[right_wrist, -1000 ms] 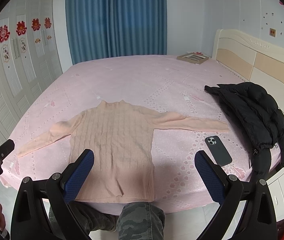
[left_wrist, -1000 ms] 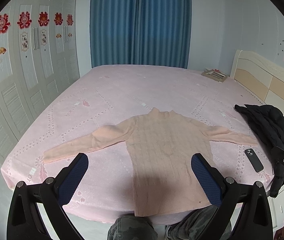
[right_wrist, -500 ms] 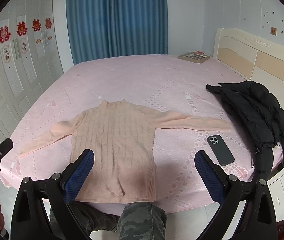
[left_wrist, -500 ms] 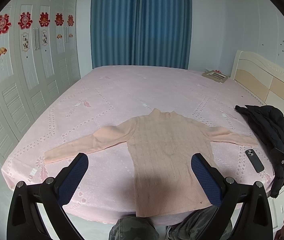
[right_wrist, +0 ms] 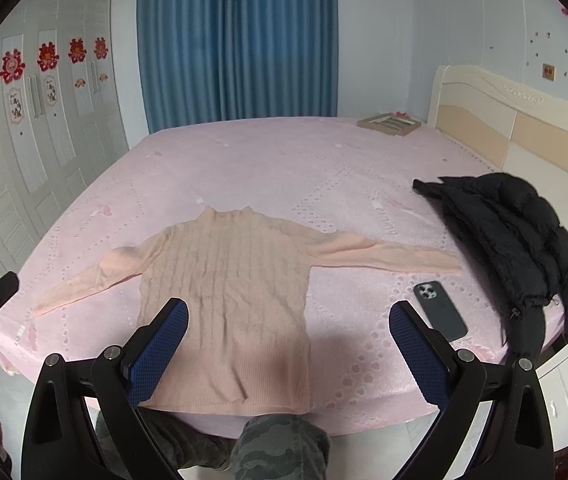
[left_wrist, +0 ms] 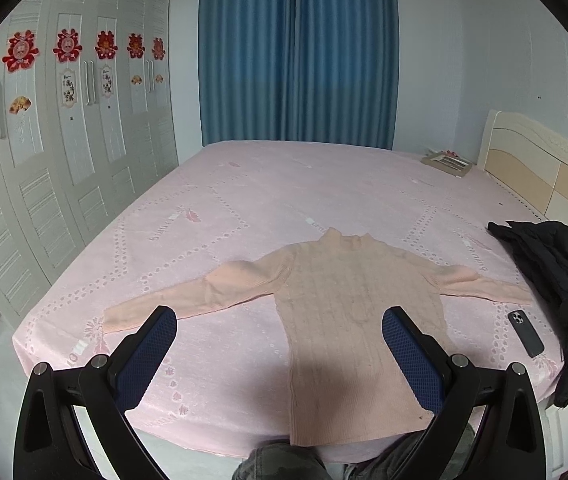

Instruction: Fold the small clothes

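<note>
A peach cable-knit sweater [left_wrist: 356, 320] lies flat on the pink bed [left_wrist: 284, 192], collar away from me, both sleeves spread sideways, hem at the near edge. It also shows in the right wrist view [right_wrist: 228, 292]. My left gripper [left_wrist: 280, 344] is open and empty, held above the near bed edge over the sweater's left side. My right gripper [right_wrist: 288, 332] is open and empty, above the sweater's lower right part. Neither touches the cloth.
A dark phone [right_wrist: 440, 310] lies on the bed right of the sweater. A black puffer jacket [right_wrist: 516, 236] is piled at the right edge by the headboard [right_wrist: 524, 132]. A flat box [right_wrist: 390, 123] sits at the far corner. Wardrobe doors [left_wrist: 44, 184] stand left.
Both grippers have lifted and pulled back slightly, so the sweater sits a little lower and farther in view. Nothing on the bed has moved.
</note>
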